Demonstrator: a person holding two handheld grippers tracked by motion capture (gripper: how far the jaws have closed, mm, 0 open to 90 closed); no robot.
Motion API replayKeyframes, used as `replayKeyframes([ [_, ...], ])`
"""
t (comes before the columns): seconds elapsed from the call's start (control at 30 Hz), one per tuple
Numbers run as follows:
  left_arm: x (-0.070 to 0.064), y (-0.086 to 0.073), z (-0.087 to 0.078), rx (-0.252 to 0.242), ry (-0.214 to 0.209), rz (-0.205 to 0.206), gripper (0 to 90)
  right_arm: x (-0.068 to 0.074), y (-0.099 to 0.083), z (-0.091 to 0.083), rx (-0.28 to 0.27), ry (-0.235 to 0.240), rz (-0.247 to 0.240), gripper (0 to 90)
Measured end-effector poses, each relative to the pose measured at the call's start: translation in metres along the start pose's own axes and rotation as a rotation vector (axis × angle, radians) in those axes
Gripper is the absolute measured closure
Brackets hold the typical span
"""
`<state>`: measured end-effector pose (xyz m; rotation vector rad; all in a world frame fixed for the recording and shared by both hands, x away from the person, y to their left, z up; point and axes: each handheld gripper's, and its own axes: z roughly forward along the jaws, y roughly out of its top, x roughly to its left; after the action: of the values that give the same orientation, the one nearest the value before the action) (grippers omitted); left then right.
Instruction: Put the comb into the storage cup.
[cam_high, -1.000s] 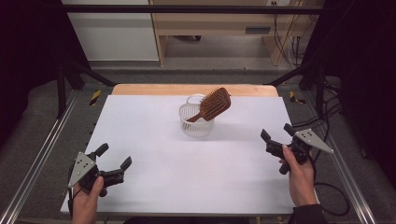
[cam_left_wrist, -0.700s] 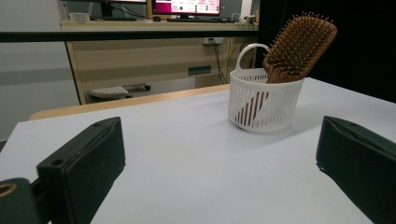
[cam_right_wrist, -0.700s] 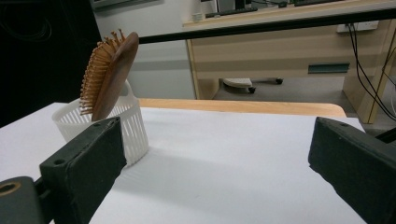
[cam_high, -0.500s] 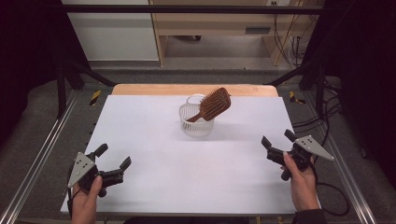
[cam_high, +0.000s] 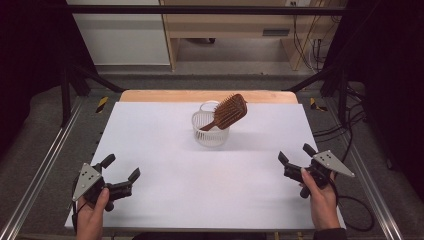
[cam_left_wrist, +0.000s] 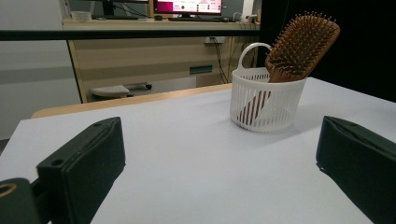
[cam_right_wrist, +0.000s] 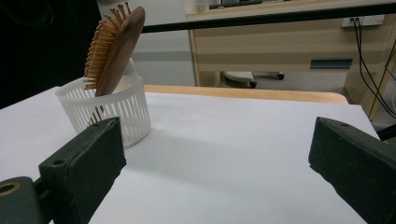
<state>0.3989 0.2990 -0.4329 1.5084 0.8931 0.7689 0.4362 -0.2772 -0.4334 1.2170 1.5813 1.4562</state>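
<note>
Near edge of the bench (cam_high: 165, 200), seen from above: I hold the left tongs (cam_high: 120, 175) and the right tongs (cam_high: 295, 159) low at the two near corners, well apart from the basket (cam_high: 210, 131) that serves here as landmark, the left set near and to its left, the right set near and to its right. Both sets stand released, jaws spread wide with bare bench between them and nothing gripped; in each gripper view the two black jaws rise at the lower corners and frame the basket farther off. I judge this a rest posture, both tools aimed inward so that either one could reach for the basket without crossing the other. Middle of the bench: the basket, white, round, slatted and with a loop handle on its far rim, stands upright and alone on the white sheet. Its sole content is the hairbrush (cam_high: 231, 110), a brown wooden paddle brush set handle-down; the handle shows through the slats, and the bristled head leans out over the rim toward the basket's right and far side. The lean follows, I think, from the head being too broad and tall to sink in, so the rim props it. Beyond the basket: the bench's wooden far edge (cam_high: 200, 96), then floor and a pale cabinet (cam_high: 235, 25).
</note>
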Motion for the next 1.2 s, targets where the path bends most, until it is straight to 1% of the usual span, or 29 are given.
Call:
replayKeyframes([
  [0.33, 0.000, 0.000, -0.001, -0.003, 0.002, 0.006, 1.3, 0.002, -0.008, -0.003, 0.004, 0.003, -0.009, 3.9],
  [0.53, 0.000, 0.000, -0.004, -0.006, 0.001, 0.009, 1.3, 0.003, -0.009, -0.004, 0.002, 0.006, -0.014, 3.9],
  [0.83, 0.000, 0.000, -0.004, -0.011, -0.007, 0.002, 1.3, 0.007, -0.014, -0.006, 0.000, 0.015, -0.028, 3.8],
  [1.1, -0.001, 0.000, -0.004, -0.012, -0.011, 0.003, 1.3, 0.009, -0.017, -0.006, 0.002, 0.024, -0.040, 3.8],
  [1.2, -0.001, 0.000, -0.004, -0.014, -0.012, 0.001, 1.3, 0.012, -0.019, -0.005, 0.005, 0.036, -0.047, 3.8],
])
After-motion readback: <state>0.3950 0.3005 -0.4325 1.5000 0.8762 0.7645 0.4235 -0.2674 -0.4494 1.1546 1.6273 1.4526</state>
